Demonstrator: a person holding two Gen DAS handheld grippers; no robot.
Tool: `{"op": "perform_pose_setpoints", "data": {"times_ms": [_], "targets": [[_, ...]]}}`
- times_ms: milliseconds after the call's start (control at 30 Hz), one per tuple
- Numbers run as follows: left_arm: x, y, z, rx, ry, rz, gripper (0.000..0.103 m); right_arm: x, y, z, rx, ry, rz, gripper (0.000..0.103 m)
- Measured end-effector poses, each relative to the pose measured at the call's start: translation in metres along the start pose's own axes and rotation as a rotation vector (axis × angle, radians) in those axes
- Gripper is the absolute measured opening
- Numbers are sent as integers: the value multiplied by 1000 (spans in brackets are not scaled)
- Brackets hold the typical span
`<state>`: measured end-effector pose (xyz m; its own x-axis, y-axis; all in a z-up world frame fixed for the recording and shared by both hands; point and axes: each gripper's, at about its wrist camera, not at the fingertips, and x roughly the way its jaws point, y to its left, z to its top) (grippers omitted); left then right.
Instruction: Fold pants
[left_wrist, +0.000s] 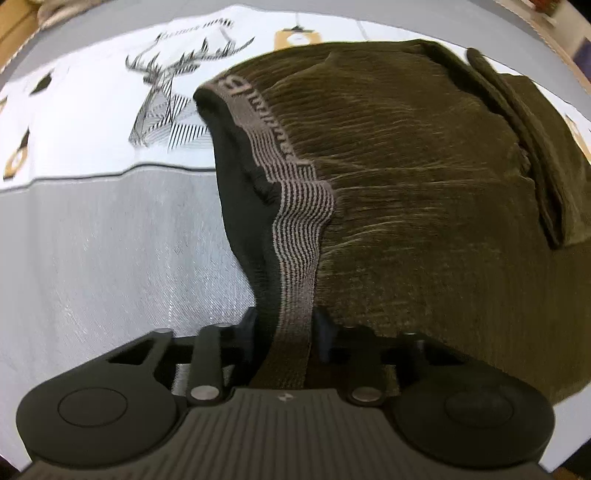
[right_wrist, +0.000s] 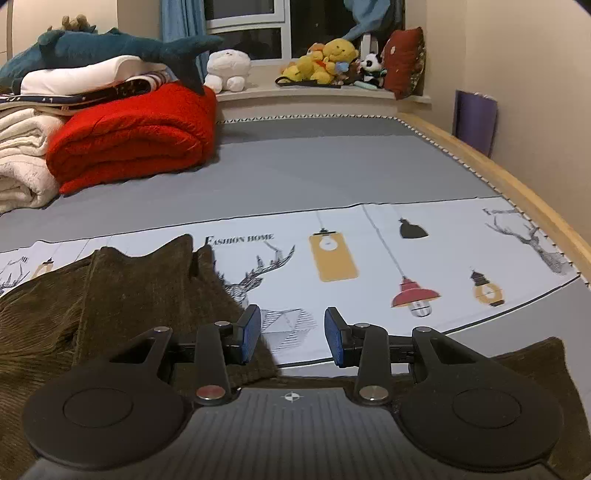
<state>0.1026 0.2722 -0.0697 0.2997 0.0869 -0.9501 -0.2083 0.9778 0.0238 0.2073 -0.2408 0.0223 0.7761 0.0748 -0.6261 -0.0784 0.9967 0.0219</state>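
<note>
Olive-brown corduroy pants (left_wrist: 424, 192) lie on the grey-and-white printed bedsheet (left_wrist: 103, 240). Left gripper (left_wrist: 284, 325) is clamped on the striped elastic waistband (left_wrist: 295, 236). Right gripper (right_wrist: 291, 332) hangs part-open w/ nothing between its blue pads (right_wrist: 251, 328). Step looks like grabbing the waistband for a fold; next, right prob. needs its own hold on the cloth.

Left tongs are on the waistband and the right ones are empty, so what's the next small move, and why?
Probably bring the right tongs down onto the near edge of the pants and close. The left tongs already pinch the striped waistband, while the right ones hang open over the printed sheet with nothing between them; a fold needs both corners held.
</note>
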Motion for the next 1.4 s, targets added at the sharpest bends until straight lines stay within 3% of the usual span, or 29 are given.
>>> {"op": "perform_pose_setpoints", "data": {"times_ms": [233, 367, 433, 533, 600, 667, 800, 867, 967, 1000, 1067, 1267, 1400], "targets": [[-22, 4, -10, 17, 19, 28, 23, 18, 20, -2, 11, 38, 17, 40], [-19, -1, -19, 118, 58, 94, 25, 25, 33, -1, -1, 55, 33, 40], [-23, -8, -18, 148, 37, 147, 33, 29, 37, 0, -4, 64, 40, 40], [-44, -24, -8, 172, -92, 226, 45, 34, 42, 1, -6, 71, 50, 40], [-56, -33, 2, 146, -161, 176, 46, 39, 45, 3, 2, 79, 60, 40], [-59, -45, 9, 123, -174, 96, 46, 45, 47, 3, 8, 87, 73, 42], [-51, -80, 19, 168, -177, 34, 46, 57, 50, 1, 17, 108, 93, 43], [-36, -92, 21, 176, -136, 23, 46, 63, 52, 1, 29, 115, 105, 45], [-1, -101, 21, 164, 26, 57, 46, 72, 55, 1, 38, 124, 130, 50], [5, -104, 21, 167, 40, 67, 46, 76, 56, 1, 37, 127, 135, 50], [3, -112, 24, 168, 11, 89, 46, 82, 57, 2, 38, 125, 149, 53], [-36, -132, 41, 127, -168, 20, 46, 106, 52, 9, 84, 140, 145, 56], [-32, -146, 52, 155, -180, 30, 46, 123, 47, 15, 102, 146, 143, 56]]}}
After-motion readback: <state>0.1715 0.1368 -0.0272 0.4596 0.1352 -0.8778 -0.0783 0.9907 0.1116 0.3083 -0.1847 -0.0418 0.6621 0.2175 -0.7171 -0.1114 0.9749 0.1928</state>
